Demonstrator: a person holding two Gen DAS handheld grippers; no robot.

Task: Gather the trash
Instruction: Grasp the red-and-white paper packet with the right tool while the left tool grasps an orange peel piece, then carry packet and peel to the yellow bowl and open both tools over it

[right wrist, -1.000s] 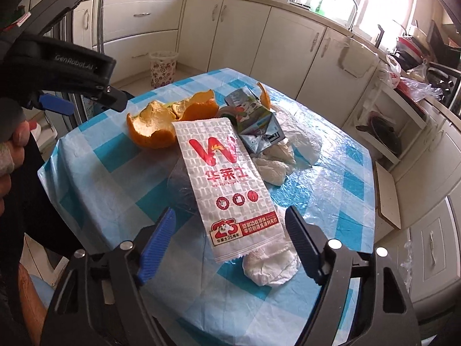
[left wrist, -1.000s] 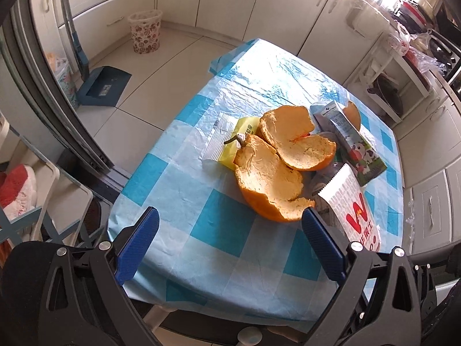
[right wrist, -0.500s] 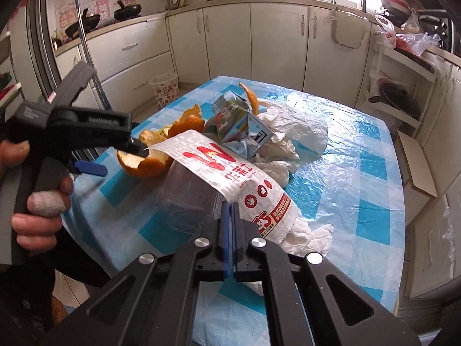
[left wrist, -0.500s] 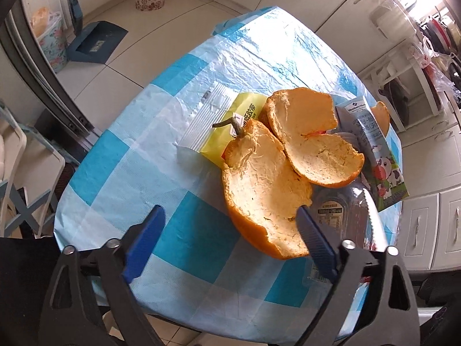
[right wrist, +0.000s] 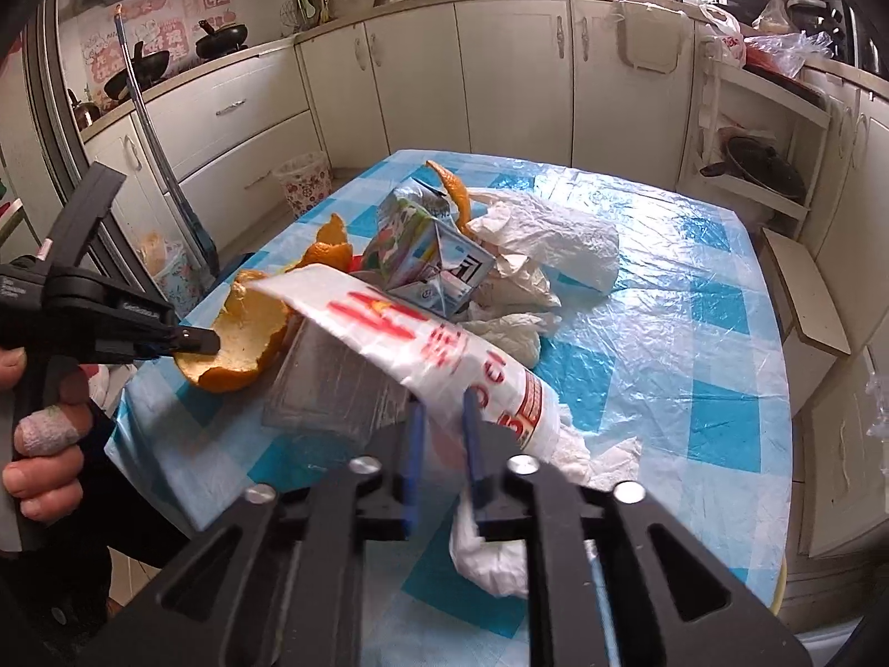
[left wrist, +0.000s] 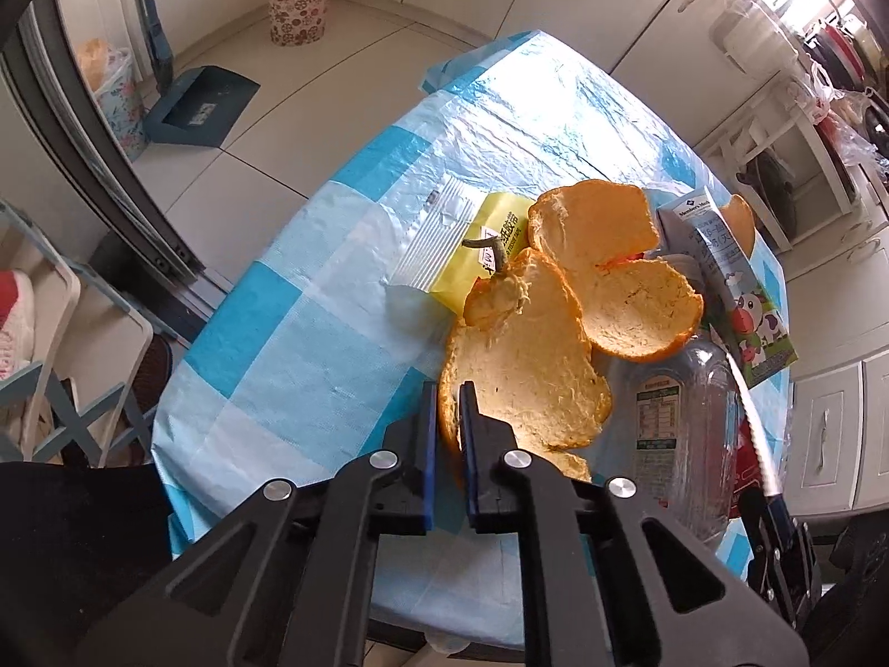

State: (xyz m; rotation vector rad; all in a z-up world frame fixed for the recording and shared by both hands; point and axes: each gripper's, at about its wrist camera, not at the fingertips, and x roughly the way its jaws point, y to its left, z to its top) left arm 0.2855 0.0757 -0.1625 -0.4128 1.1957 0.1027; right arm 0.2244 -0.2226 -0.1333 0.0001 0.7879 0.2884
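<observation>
checkered tablecloth (left wrist: 311,333): left jaws just closed, clamping orange peel (left wrist: 522,378); right jaws, reopening, straddle paper bag (right wrist: 444,356)

A large orange peel (left wrist: 528,367), pith side up, is clamped at its near rim and lies near the table's (left wrist: 311,333) left edge. A second peel (left wrist: 622,272) rests just behind it, overlapping a yellow wrapper (left wrist: 489,244). A white paper bag (right wrist: 422,350) with red print is seen lifted over a clear plastic bottle (left wrist: 683,417). A crushed milk carton (right wrist: 428,255) and crumpled white tissues (right wrist: 550,244) are heaped toward the table's middle.
</observation>
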